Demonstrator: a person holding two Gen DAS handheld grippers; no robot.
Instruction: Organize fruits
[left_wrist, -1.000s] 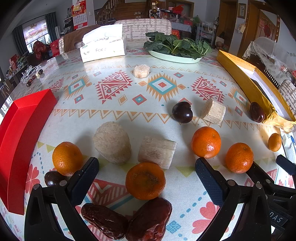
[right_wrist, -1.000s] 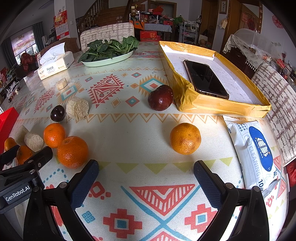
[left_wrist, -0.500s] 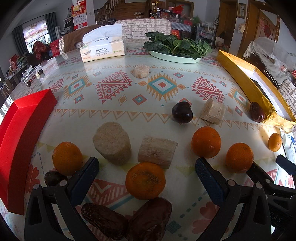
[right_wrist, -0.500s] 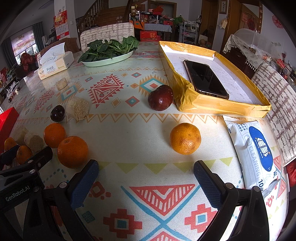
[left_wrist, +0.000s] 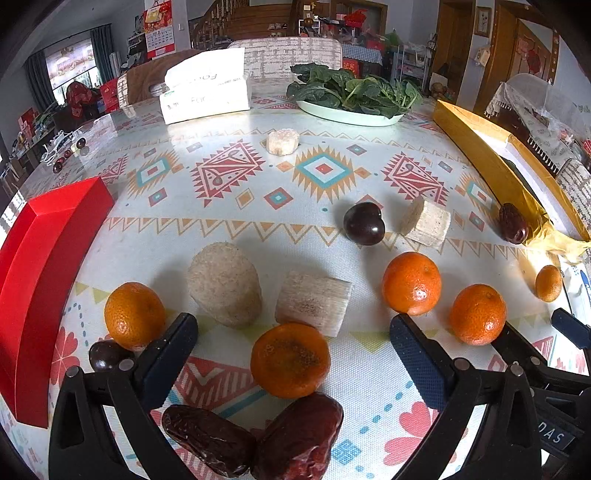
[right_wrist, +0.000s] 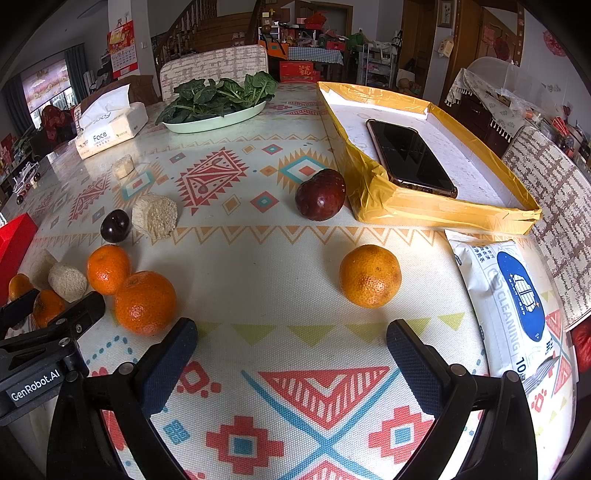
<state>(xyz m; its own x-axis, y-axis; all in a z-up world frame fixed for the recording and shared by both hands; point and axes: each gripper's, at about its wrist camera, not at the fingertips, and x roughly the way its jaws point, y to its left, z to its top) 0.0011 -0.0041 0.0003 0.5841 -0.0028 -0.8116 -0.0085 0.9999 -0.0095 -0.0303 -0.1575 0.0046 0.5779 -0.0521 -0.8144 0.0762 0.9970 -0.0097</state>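
Status: sorting not begun, by your views; all fruit lies loose on the desk (left_wrist: 229, 206).

Your left gripper (left_wrist: 293, 354) and right gripper (right_wrist: 291, 360): fingers spread, empty.

Landmark: yellow tray (right_wrist: 436, 212).
- Mandarins: five; one (right_wrist: 370, 275) near it, four well apart.
- Dates: three; one (right_wrist: 320, 199) touching it.
- Dark plums: two.
- Pale cane chunks: four.

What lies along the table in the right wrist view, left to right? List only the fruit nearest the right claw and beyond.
Large orange → red jujube → lone orange → yellow tray → wipes pack.
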